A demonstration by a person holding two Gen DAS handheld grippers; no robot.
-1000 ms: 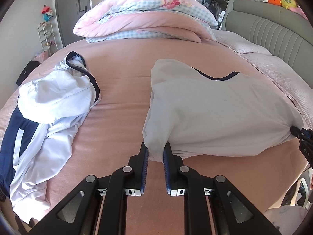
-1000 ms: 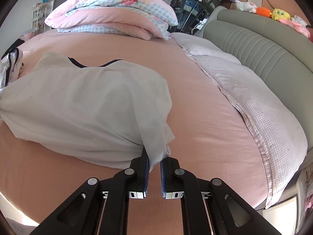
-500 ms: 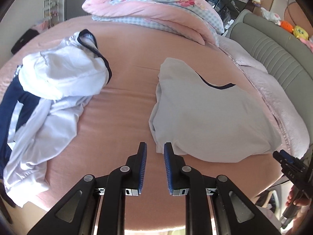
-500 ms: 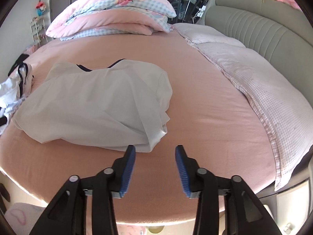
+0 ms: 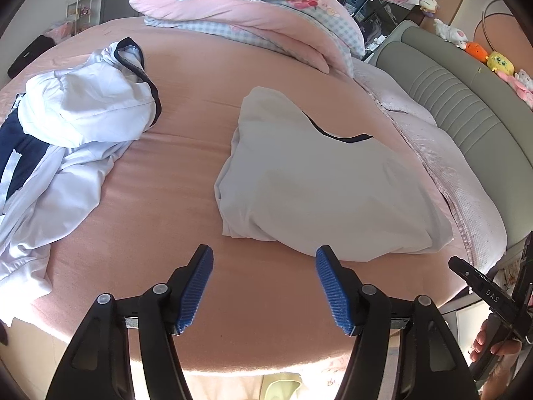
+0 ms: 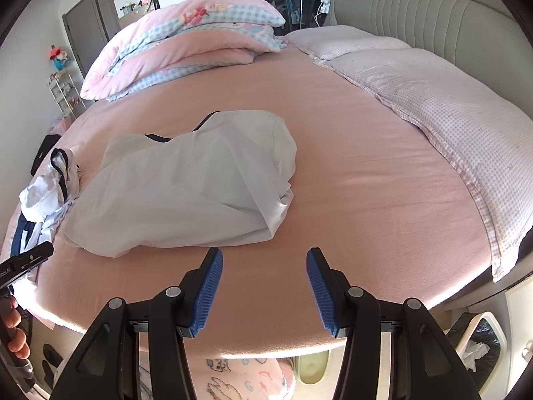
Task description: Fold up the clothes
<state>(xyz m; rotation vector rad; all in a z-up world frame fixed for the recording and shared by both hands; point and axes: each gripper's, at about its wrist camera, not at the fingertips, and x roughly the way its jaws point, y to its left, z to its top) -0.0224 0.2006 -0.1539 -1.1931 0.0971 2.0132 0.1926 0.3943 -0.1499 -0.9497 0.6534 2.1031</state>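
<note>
Grippers, left [image 5: 264, 260] & right [image 6: 264, 261], both wide open w/ nothing held, near white shirt [image 5: 319, 186].

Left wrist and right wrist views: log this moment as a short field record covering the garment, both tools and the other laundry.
surface: pink bed
garment: white shirt, partly folded, lying flat, dark neckline trim away from the tools
left tool: open, empty, short of the shirt's near edge
right tool: open, empty, short of the shirt
unfolded pile: white and navy clothes, left of the shirt
far end: folded pink quilt
</note>
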